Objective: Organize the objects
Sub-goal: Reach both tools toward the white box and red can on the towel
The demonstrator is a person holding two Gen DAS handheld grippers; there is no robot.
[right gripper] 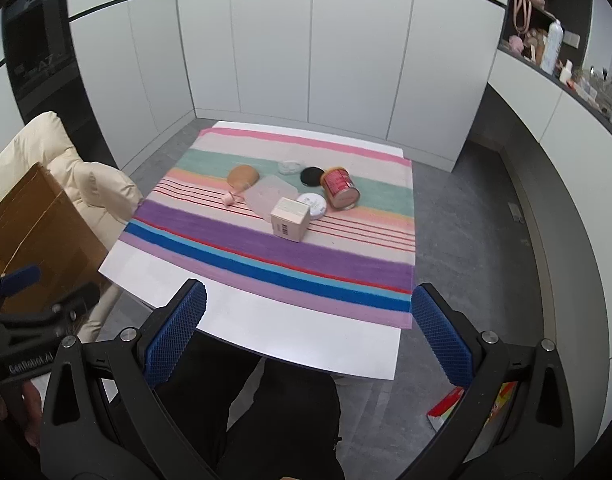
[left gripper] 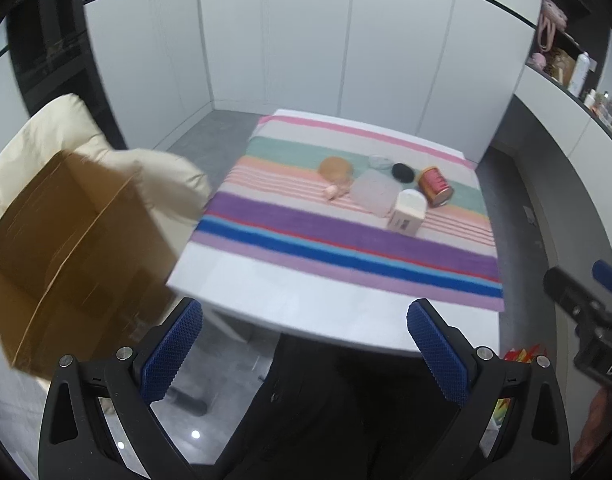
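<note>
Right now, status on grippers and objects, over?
Both grippers open, empty, short of the table. Objects clustered on striped cloth, untouched. Cardboard box at left. Nothing blocking.

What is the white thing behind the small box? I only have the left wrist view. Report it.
Observer: The right wrist view shows a flat round white tin, lying just behind the small box and beside the red can.
Operator: Give me the right gripper's state.
Observer: The right gripper is open, with nothing between its fingers.
Operator: Tell me where my left gripper sits.
Observer: The left gripper is held off the table's left side, near the cardboard box.
</note>
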